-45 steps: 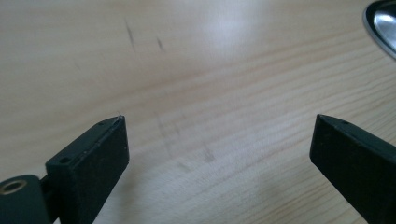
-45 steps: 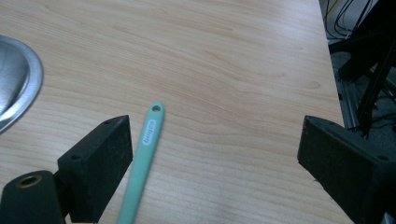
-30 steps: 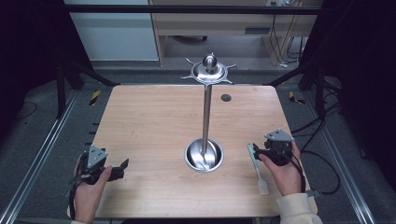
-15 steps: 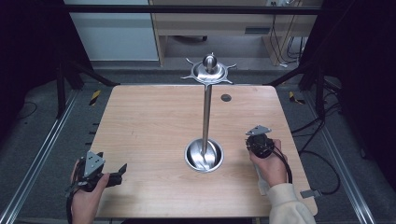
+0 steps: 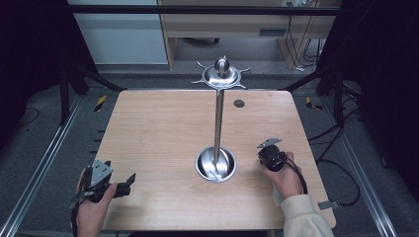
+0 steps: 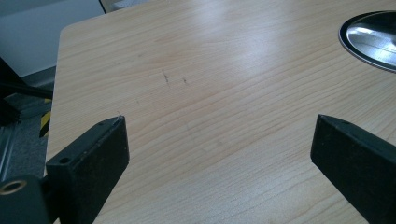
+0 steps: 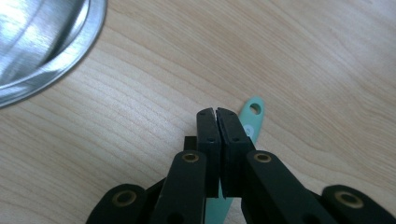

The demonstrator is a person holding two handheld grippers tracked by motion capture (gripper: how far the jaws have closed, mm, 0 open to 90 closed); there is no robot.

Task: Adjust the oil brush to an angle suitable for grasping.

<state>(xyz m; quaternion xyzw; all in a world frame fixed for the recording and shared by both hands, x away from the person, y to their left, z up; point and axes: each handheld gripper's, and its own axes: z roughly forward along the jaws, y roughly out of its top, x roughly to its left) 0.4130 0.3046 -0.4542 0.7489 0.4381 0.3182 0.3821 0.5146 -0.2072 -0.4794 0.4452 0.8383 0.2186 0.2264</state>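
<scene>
Surface [image 5: 163,128]: light wood-grain top with rounded corners, set in a dark metal frame.

Stand [image 5: 218,116]: polished steel pole rising from a round dish base [image 5: 216,165] near the middle of the surface, capped by a disc with short hooks and a knob. This served as the landmark.

Left tool [image 5: 129,178]: held in a hand [image 5: 91,210] well to the left of the stand base, at the surface's near edge. Its jaws stood wide apart with bare wood between them and gripped nothing; in the left gripper view the base rim [image 6: 369,39] lay at upper right.

Right tool [image 7: 215,113]: held in a hand [image 5: 286,177] just right of the stand base. Jaws pressed together, nothing visibly clamped between their tips.

Teal plastic strip [image 7: 251,120]: flat on the surface directly under the right tool, right of the stand base; one rounded end with a hole protruded beyond the jaws.

Small dark round spot [image 5: 239,103]: on the surface beyond the stand base, near the far edge.
</scene>
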